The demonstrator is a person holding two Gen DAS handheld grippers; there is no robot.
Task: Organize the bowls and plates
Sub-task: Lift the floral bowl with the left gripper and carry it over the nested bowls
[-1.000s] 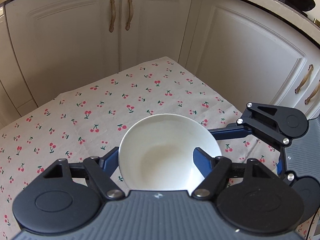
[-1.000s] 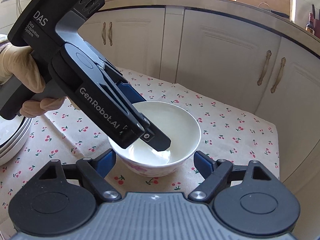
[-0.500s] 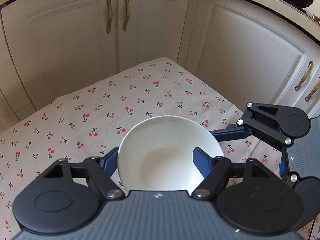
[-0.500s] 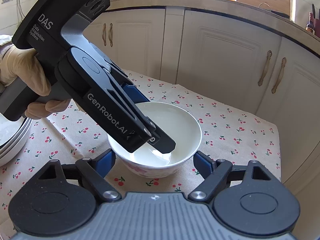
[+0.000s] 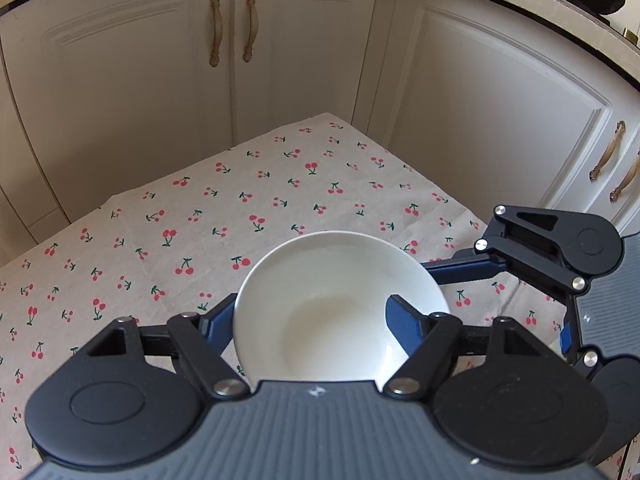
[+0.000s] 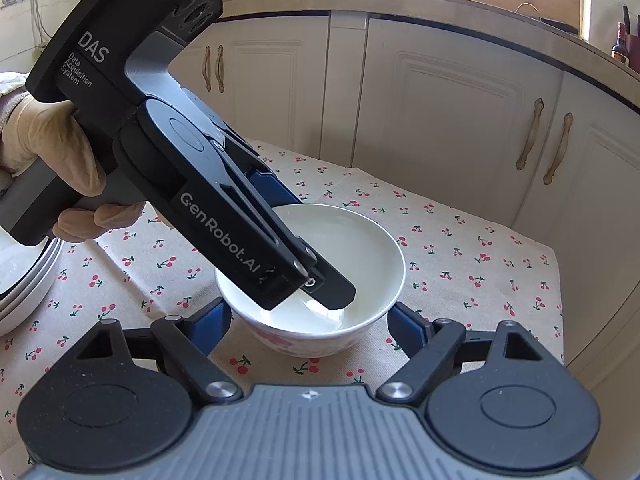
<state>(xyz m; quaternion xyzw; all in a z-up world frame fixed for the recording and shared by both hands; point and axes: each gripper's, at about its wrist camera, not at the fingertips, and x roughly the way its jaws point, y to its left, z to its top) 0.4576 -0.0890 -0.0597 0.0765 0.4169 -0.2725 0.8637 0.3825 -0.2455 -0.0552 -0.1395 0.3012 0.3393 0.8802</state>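
Left wrist: bowl (image 5: 340,308) astride hand-held gripper (image 5: 308,320) finger.

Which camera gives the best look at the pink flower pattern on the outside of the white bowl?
The right wrist view. It looks at the bowl from the side, so the pink pattern on its lower outer wall shows. The left wrist view looks down into the bowl and shows only its plain white inside and rim.

Plate stack (image 6: 24,280) cut off (left edge), count prob. unclear.
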